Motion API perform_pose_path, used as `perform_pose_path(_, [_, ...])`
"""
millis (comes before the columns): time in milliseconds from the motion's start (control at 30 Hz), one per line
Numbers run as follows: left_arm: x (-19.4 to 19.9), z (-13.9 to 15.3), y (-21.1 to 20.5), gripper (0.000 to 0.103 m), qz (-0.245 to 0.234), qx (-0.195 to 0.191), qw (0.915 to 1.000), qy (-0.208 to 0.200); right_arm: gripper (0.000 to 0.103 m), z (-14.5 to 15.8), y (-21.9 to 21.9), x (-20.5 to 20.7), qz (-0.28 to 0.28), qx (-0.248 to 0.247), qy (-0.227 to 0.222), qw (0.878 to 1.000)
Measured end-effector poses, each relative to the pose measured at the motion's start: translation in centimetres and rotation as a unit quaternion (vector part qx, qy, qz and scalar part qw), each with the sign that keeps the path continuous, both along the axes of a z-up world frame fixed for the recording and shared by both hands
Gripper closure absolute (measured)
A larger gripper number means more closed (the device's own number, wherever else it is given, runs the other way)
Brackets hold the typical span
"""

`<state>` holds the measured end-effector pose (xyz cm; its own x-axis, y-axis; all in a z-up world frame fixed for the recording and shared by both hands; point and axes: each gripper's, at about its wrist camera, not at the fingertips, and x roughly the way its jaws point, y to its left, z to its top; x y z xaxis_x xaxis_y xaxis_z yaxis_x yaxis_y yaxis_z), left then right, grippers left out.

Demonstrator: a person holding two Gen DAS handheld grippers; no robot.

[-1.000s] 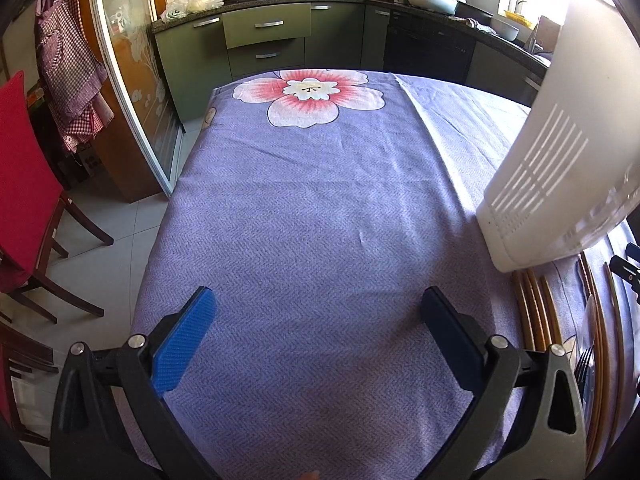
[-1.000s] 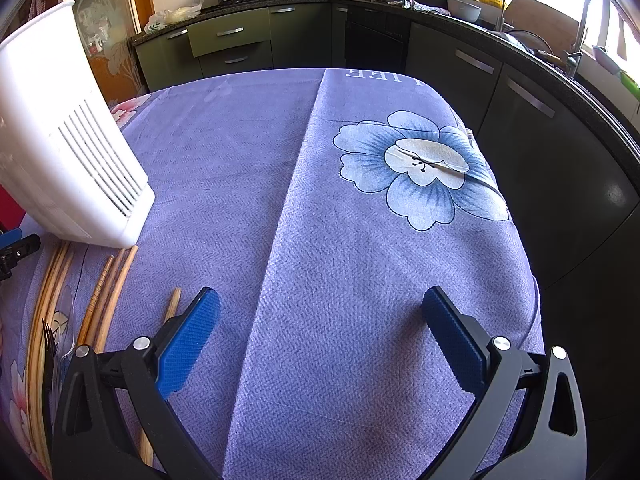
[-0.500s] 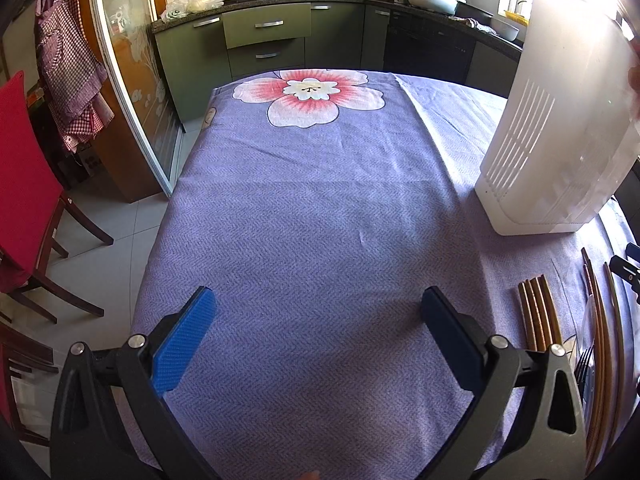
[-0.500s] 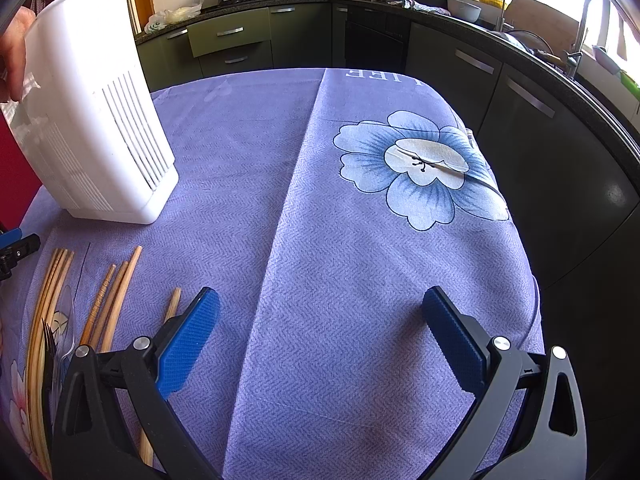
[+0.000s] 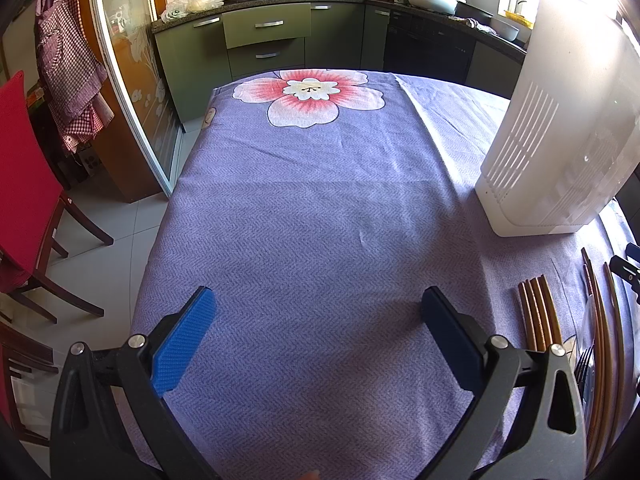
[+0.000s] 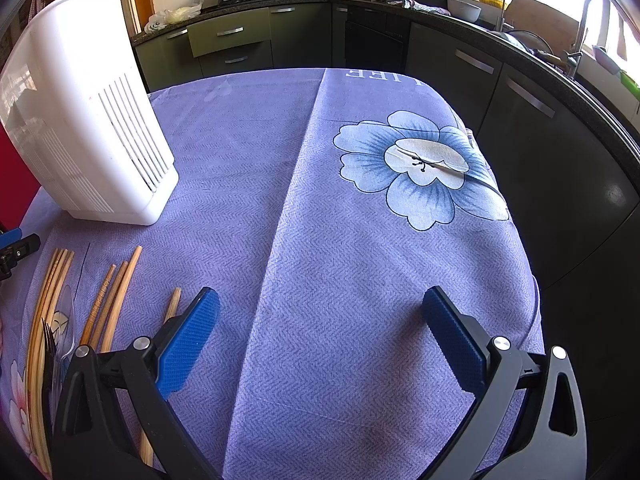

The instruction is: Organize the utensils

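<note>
Standing upright on the purple tablecloth (image 6: 360,280), the white slotted utensil holder (image 6: 92,120) fills the upper left of the right wrist frame and the right edge of the left wrist frame (image 5: 560,128), its base flat on the cloth. Just below it, toward the lower left of the right wrist frame, lie wooden chopsticks (image 6: 116,292) in loose groups, roughly parallel and pointing up toward the holder; a dark fork (image 6: 50,344) and a clear plastic spoon (image 6: 66,320) lie among them at the far left. In the left wrist view the same chopsticks (image 5: 536,312) sit at the lower right, close beside that gripper's right finger. The left gripper (image 5: 316,336) is spread wide with nothing between its blue pads (image 5: 180,348), hovering over bare cloth at the bottom of its frame. The right gripper (image 6: 320,336) is likewise spread wide and empty, its left finger partly covering a chopstick.
</note>
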<state>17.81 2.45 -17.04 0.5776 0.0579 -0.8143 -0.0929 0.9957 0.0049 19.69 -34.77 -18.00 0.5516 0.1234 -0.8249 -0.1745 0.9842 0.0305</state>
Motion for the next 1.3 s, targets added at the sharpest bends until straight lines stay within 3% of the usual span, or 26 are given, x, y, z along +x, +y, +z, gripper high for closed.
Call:
perform_pose_path(1000, [-0.1, 0.0, 0.0, 0.006, -0.005, -0.001, 1.0000, -0.001, 0.003, 0.1, 0.0, 0.0, 0.001, 0.006, -0.001, 1.000])
perform_pose_path(1133, [-0.9, 1.5, 0.4, 0.006, 0.002, -0.009, 0.9992, -0.038, 0.004, 0.7, -0.6, -0.9, 0.029, 0.063, 0.001, 0.998])
perform_pose_path(1200, [-1.9, 3.2, 0.1, 0.006, -0.004, -0.008, 0.9977, -0.067, 0.004, 2.3, -0.6, -2.5, 0.046, 0.090, -0.022, 0.995])
perform_pose_path(1300, [-3.7, 5.6, -0.9, 0.006, -0.007, 0.011, 0.9947, -0.102, 0.004, 5.5, -0.2, -5.4, 0.058, 0.092, -0.070, 0.992])
